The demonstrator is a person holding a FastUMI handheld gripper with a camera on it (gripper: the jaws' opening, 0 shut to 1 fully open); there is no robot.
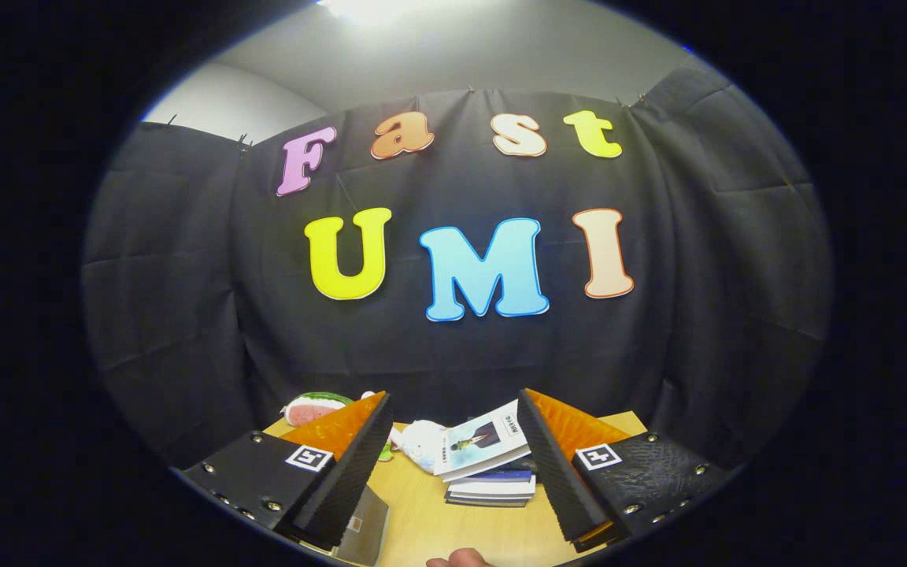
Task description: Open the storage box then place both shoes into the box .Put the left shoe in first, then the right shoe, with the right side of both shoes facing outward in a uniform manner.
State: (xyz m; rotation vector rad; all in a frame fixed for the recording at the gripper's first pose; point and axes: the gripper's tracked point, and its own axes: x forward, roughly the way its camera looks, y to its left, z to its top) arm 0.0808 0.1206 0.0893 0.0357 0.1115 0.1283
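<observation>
The gripper [453, 441] is held level above the worktop [422, 512], its jaws spread and empty. Books [485, 465] are seen between and just beyond them.

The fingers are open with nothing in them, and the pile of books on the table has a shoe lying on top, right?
Not quite. In the gripper view the fingers are open and hold nothing, and the pile of books sits on the table beyond them, but no shoe lies on top; the uppermost thing is just a pale-covered book.
</observation>
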